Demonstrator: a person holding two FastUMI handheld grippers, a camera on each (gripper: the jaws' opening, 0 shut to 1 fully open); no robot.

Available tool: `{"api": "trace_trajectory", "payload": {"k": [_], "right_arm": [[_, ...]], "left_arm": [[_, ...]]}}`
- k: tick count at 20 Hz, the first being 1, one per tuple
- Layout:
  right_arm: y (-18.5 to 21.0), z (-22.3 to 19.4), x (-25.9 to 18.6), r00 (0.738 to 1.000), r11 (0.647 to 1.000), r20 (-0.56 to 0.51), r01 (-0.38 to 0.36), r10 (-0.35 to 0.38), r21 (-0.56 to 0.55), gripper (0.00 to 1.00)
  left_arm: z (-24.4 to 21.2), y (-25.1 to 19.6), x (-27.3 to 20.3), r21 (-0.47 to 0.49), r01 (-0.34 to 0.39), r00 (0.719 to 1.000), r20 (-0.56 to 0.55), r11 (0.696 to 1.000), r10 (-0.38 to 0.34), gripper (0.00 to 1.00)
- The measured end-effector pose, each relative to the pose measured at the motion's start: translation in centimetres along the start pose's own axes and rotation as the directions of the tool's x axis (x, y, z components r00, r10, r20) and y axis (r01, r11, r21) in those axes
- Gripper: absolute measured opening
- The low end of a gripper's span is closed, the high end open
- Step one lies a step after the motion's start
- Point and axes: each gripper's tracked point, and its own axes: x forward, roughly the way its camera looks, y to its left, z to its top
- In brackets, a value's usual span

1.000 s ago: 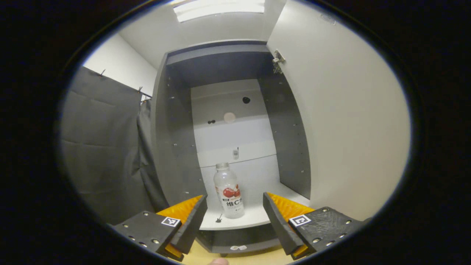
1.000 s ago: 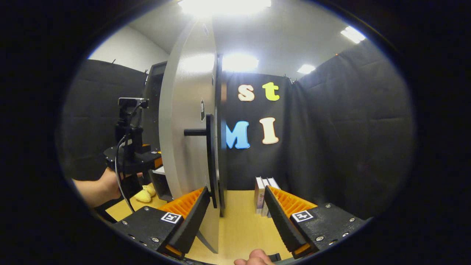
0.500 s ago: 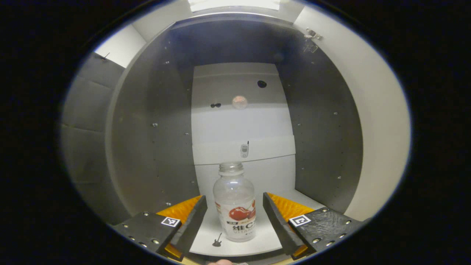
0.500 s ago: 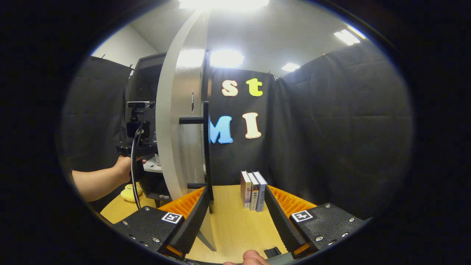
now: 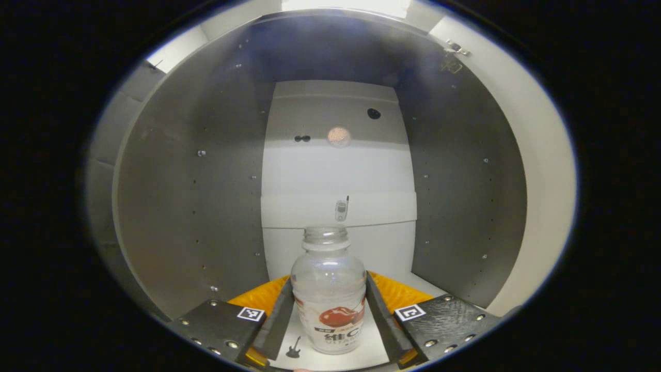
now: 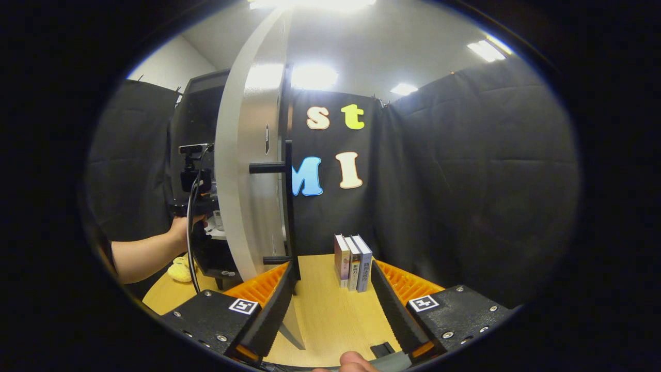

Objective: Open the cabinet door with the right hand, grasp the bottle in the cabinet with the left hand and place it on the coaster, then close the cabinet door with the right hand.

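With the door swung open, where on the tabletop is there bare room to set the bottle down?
In the right gripper view, bare wooden table runs between the open cabinet door and the standing books, and on toward the right gripper. It is crowded left of the door, around the cabinet base and a yellow object.

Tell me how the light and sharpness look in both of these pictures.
Left gripper view: dim cabinet interior, bottle sharp between the left tongs, straight walls bowed by the fisheye. Right gripper view: ceiling lights blown out, glare on the open door, books crisp.
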Motion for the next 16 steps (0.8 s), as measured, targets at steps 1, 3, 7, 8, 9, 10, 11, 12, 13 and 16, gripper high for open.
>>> {"api": "trace_trajectory", "payload": {"k": [1,3,7,8,9,10,11,12,13,16], "right_arm": [[0.0,0.0,0.0,1.000,1.000,0.001,-0.005,0.005,0.002,0.90],[-0.1,0.1,0.0,1.000,1.000,0.006,-0.014,0.014,0.006,0.90],[-0.2,0.1,0.0,1.000,1.000,0.004,-0.026,0.026,-0.005,0.87],[-0.2,0.1,0.0,1.000,0.999,0.003,-0.030,0.030,-0.016,0.90],[-0.4,0.2,-0.2,0.999,0.999,0.006,-0.032,0.032,-0.034,0.88],[-0.5,0.3,-0.4,0.999,0.998,0.016,-0.040,0.041,-0.053,0.92],[-0.3,0.6,-0.6,0.998,0.996,0.031,-0.054,0.056,-0.069,0.91],[-0.2,0.6,-0.8,0.996,0.994,0.042,-0.070,0.074,-0.081,0.93],[-0.1,0.6,-1.1,0.994,0.992,0.048,-0.089,0.094,-0.091,0.92],[-0.1,0.0,-2.1,0.988,0.985,0.050,-0.139,0.145,-0.106,0.93]], "left_arm": [[0.3,0.1,-0.2,0.008,-0.004,1.000,0.000,1.000,0.004,0.75],[1.2,0.3,-0.6,0.023,-0.022,1.000,0.016,0.999,0.021,0.75],[2.8,0.9,-2.0,0.023,-0.043,0.997,0.059,0.999,0.041,0.75],[3.4,0.9,-2.7,0.037,-0.054,0.996,0.073,0.998,0.051,0.75],[3.7,0.9,-3.2,0.049,-0.066,0.995,0.081,0.997,0.062,0.75],[3.3,0.3,-3.2,0.061,-0.077,0.994,0.083,0.995,0.071,0.75],[3.4,0.1,-3.2,0.067,-0.086,0.993,0.080,0.994,0.081,0.75],[3.2,0.0,-2.9,0.067,-0.095,0.993,0.076,0.993,0.090,0.75],[3.1,0.1,-2.6,0.066,-0.107,0.992,0.070,0.992,0.102,0.76],[3.2,0.1,-2.3,0.073,-0.138,0.989,0.067,0.988,0.134,0.75]]}}
